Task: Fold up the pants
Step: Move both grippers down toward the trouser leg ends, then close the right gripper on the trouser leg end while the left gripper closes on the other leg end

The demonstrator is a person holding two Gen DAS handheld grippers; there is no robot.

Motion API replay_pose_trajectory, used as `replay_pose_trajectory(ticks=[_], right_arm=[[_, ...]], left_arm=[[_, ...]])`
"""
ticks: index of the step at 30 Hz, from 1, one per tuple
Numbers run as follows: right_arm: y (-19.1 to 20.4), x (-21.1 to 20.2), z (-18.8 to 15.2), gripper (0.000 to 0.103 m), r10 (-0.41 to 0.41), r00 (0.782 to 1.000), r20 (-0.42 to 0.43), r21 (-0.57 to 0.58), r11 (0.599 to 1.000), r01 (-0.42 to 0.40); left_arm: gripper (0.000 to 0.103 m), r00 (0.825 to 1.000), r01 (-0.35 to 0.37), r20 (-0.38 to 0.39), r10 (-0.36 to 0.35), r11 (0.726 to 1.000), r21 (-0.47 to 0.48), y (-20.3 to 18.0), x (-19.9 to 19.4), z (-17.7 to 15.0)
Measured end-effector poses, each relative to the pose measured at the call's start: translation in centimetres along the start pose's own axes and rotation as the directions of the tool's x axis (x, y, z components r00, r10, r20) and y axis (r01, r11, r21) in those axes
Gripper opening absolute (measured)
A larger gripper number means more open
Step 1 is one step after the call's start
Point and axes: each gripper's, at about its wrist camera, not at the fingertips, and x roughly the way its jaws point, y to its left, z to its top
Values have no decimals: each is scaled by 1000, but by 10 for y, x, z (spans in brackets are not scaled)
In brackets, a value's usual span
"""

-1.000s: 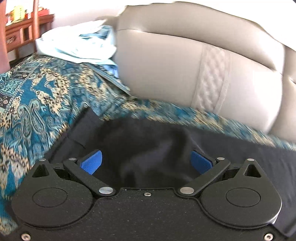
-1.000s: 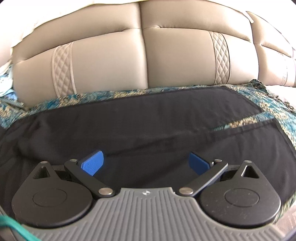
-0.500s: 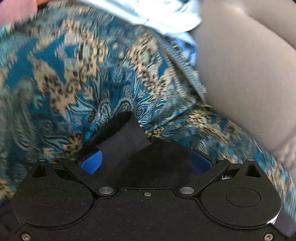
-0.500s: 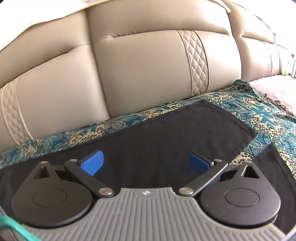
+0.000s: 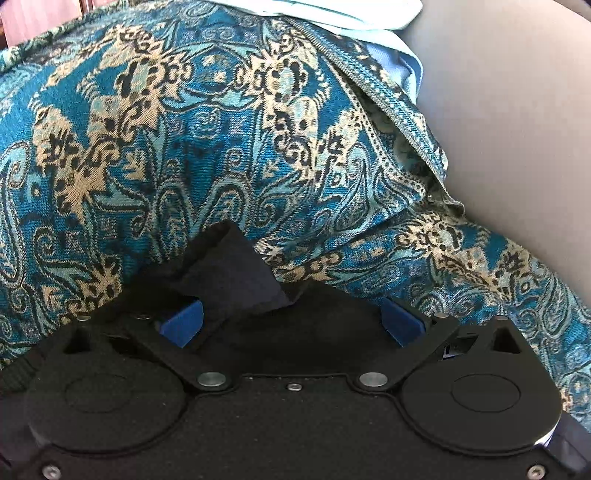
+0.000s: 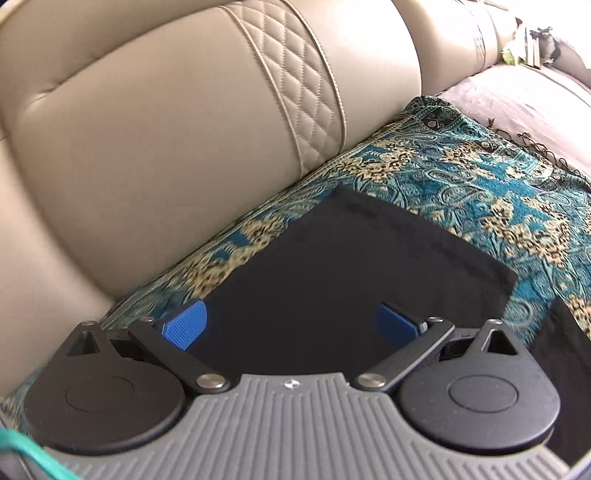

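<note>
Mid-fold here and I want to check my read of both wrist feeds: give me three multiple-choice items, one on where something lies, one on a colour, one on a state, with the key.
1. Where do the black pants lie?
A. on the patterned teal throw
B. on bare wooden floor
C. hung over the sofa back

2. What colour are the pads on the right gripper?
A. red
B. blue
C. white

3. How does the left gripper stand?
A. shut flat, holding nothing
B. open, with a raised corner of pants between its fingers
C. gripping the pale blue garment

Key: 1 A, the teal throw shows around the dark cloth's edges, in front of the beige sofa back. 2 B, both pads are blue. 3 B, the pads stand wide apart and a black corner rises between them; the pale blue garment lies far off.
</note>
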Motion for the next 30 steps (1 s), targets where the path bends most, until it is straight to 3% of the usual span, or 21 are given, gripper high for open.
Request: replay_pose_trajectory(ticks=[10, 21, 26, 30], right_arm=[[34, 67, 9, 103, -124, 992, -8, -53, 991, 124], [67, 100, 4, 103, -239, 970, 46, -187, 952, 244], [65, 98, 11, 85, -248, 969, 13, -171, 954, 246], [67, 89, 10, 32, -243, 969, 38, -211, 946, 245]], left_arm=[[103, 996, -20, 81, 21, 1000, -14, -4, -5, -7], [103, 994, -24, 108, 26, 1000, -13, -6, -1, -20], [103, 994, -27, 110, 28, 1000, -10, -8, -1, -19], [103, 994, -28, 110, 28, 1000, -9, -9, -1, -19]])
